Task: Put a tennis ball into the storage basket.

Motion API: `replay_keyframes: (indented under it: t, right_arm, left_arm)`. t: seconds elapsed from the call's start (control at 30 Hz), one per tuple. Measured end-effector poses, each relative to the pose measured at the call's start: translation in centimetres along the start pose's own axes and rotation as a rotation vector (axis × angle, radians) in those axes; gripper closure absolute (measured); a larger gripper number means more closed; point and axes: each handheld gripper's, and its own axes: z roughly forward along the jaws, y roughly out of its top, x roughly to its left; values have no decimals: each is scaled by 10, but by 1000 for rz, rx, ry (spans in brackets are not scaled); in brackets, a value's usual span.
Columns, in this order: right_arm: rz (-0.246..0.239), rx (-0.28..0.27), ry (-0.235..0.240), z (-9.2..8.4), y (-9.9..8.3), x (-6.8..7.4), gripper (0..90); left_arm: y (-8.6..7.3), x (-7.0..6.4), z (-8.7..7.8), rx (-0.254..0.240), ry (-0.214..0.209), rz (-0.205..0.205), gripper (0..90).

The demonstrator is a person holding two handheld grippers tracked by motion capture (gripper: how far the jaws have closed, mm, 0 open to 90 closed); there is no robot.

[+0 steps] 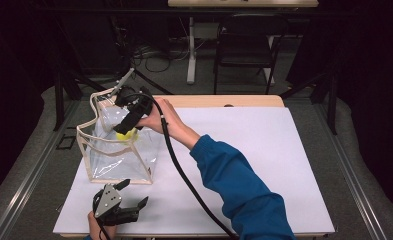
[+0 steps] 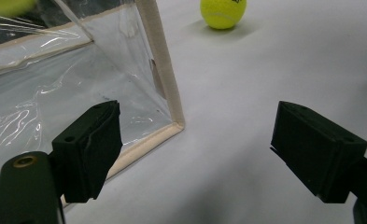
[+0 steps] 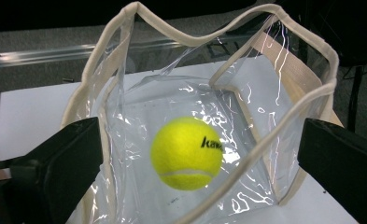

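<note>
we hold our right gripper (image 1: pixel 125 131) over the clear bag (image 1: pixel 119 142), jaws wide apart, pads clear of the ball (image 3: pixel 187 153), which sits inside the bag's mouth. our left gripper (image 1: pixel 129 197) waits wide open and empty just beside the bag's near corner.

The bag (image 3: pixel 246 140) is glossy, crinkled clear plastic edged with matt beige cloth tape, the tennis ball (image 3: pixel 187 153) is fuzzy yellow felt, and the worktop (image 1: pixel 264 150) is covered in smooth matt white.
</note>
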Motion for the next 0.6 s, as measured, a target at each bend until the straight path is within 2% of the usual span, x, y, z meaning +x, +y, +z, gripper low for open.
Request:
replay_keyframes:
  t: [0.2,0.5,0.6]
  right_arm:
    - [13,-23,4,-14,-10,-4,0]
    - [38,-25,-10,-29,-36,-10,0]
    - [51,-23,-13,-35,-49,-12,0]
  left_arm:
    - [0,0,0,1,2,0,161]
    - [0,0,1,2,1,3,161]
    - [0,0,1,2,-1,3,161]
